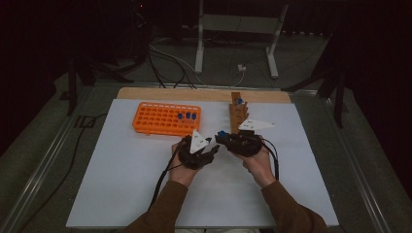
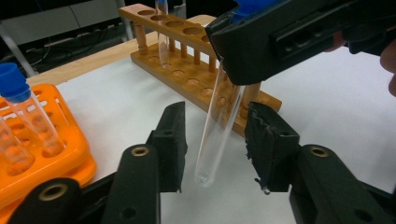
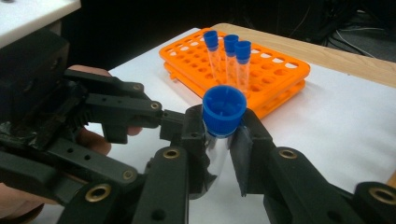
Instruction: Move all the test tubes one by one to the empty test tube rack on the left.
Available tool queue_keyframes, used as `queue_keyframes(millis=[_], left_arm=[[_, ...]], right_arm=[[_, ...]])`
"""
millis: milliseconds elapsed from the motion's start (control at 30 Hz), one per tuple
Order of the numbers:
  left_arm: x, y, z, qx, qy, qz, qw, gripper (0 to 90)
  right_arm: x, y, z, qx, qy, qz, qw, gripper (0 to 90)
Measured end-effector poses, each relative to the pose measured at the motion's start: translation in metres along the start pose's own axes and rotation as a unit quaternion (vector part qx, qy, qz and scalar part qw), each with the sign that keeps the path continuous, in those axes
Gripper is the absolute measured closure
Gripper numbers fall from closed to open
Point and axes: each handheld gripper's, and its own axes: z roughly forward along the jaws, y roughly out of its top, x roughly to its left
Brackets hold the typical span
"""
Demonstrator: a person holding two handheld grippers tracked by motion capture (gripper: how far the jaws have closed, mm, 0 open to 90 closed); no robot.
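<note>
A clear test tube (image 2: 219, 126) with a blue cap (image 3: 224, 109) hangs slanted over the white mat, my right gripper (image 3: 219, 144) shut on it just below the cap. My left gripper (image 2: 215, 140) stands around the tube's lower end, and a gap shows between each pad and the glass. In the high view both grippers meet at mid-table, left gripper (image 1: 213, 148) and right gripper (image 1: 222, 139) tip to tip. Behind them stands a wooden rack (image 2: 187, 70) with one tube (image 2: 162, 32) in it.
An orange rack (image 1: 160, 119) sits at the back left of the white mat (image 1: 121, 170), holding three blue-capped tubes (image 3: 226, 51). The wooden rack (image 1: 237, 114) stands just behind the right gripper. Cables and a metal stand lie beyond the table.
</note>
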Motion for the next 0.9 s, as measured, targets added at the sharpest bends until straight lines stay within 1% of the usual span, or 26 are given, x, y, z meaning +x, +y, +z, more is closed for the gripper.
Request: queue_keyframes(millis=[67,133,267,333,733,900], left_arm=[[-0.0004,0.0001,0.0002,-0.003,0.001,-0.001,1.0,63.9],[-0.0008,0.0002,0.0006,-0.009,-0.004,-0.004,0.9999,66.7],[-0.0024,0.0002,0.0024,-0.017,-0.006,-0.006,0.9998,71.3],[-0.0017,-0.0001,0.0023,-0.02,-0.009,-0.011,0.9997,73.8],[-0.001,0.0002,0.0019,-0.029,-0.012,-0.014,0.9994,73.1],[-0.0023,-0.0008,0.0023,-0.026,-0.012,-0.004,0.9996,76.1]], right_arm=[[0.0002,-0.0002,0.0007,0.002,0.001,0.0,1.0,76.5],[0.0003,-0.0005,0.0011,0.002,0.002,0.001,1.0,76.5],[0.0012,-0.0005,0.0011,0.001,0.002,0.001,1.0,76.5],[0.0012,-0.0006,0.0005,0.0,0.002,0.002,1.0,76.5],[0.001,-0.0016,0.0014,0.0,0.006,0.007,1.0,76.6],[0.0014,-0.0026,0.003,0.003,0.006,0.008,0.9999,76.3]])
